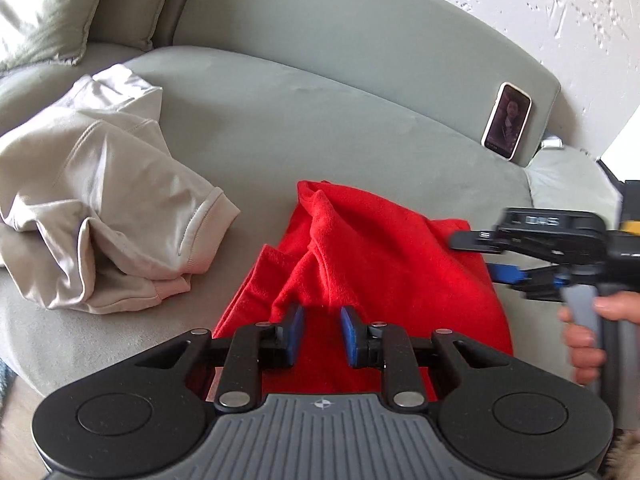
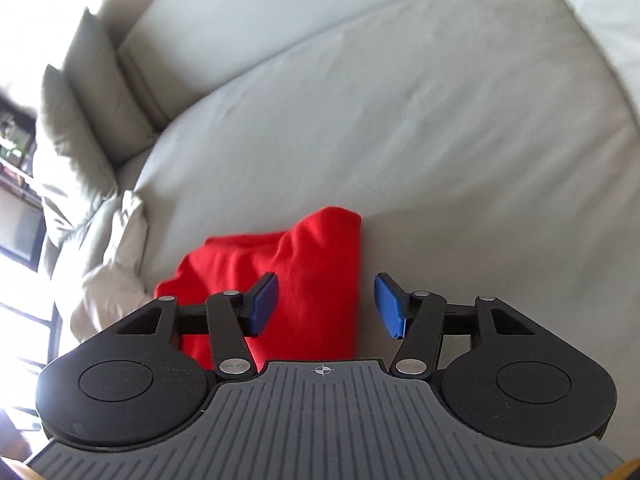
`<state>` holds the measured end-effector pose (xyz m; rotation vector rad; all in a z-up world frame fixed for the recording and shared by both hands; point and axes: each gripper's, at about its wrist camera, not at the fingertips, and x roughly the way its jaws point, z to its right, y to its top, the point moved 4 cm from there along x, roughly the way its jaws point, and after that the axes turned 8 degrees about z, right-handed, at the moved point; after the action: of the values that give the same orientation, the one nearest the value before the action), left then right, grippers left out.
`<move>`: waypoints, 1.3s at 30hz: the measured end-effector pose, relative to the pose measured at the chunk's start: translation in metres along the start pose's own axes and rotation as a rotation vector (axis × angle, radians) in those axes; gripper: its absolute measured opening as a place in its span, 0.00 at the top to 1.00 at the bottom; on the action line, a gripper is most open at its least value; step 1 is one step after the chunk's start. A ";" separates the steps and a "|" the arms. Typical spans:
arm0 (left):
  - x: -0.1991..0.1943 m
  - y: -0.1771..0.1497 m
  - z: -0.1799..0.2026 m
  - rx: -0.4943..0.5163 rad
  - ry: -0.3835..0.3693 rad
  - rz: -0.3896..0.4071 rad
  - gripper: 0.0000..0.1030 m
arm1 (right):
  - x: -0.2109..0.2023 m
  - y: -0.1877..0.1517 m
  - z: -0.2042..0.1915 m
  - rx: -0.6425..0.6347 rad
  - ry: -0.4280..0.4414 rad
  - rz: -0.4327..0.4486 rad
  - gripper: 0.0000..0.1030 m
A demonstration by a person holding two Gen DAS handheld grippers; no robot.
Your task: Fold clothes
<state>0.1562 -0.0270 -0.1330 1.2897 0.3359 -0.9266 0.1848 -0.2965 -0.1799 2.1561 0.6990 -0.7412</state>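
A red garment (image 1: pixel 360 264) lies crumpled and partly folded on the grey sofa seat (image 1: pixel 320 120). My left gripper (image 1: pixel 323 332) hovers over its near part, blue pads a little apart, with only flat red cloth showing in the gap and nothing pinched. My right gripper (image 1: pixel 476 256) comes in from the right, held by a hand (image 1: pixel 584 340), at the garment's right edge. In the right wrist view the right gripper (image 2: pixel 326 304) stands open wide above the red garment (image 2: pixel 304 280), straddling its straight right edge, and its pads touch nothing.
A crumpled beige garment (image 1: pixel 100 200) (image 2: pixel 116 264) lies left of the red one. A phone (image 1: pixel 507 120) leans on the sofa's back cushion at the far right. Grey pillows (image 1: pixel 40 12) (image 2: pixel 80 120) sit at the far left. A white textured wall is behind.
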 end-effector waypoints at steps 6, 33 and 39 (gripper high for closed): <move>0.004 0.001 -0.004 -0.040 -0.017 -0.011 0.79 | 0.024 0.001 -0.017 -0.102 0.000 0.010 0.48; -0.042 -0.018 0.057 0.187 0.140 0.006 0.43 | -0.094 -0.090 -0.056 -0.510 0.039 -0.036 0.74; -0.029 -0.030 0.051 0.197 0.196 -0.056 0.46 | -0.096 -0.127 -0.063 -0.648 -0.008 -0.050 0.73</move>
<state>0.1024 -0.0617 -0.1190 1.5644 0.4433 -0.8992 0.0515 -0.1973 -0.1375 1.5478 0.8516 -0.4599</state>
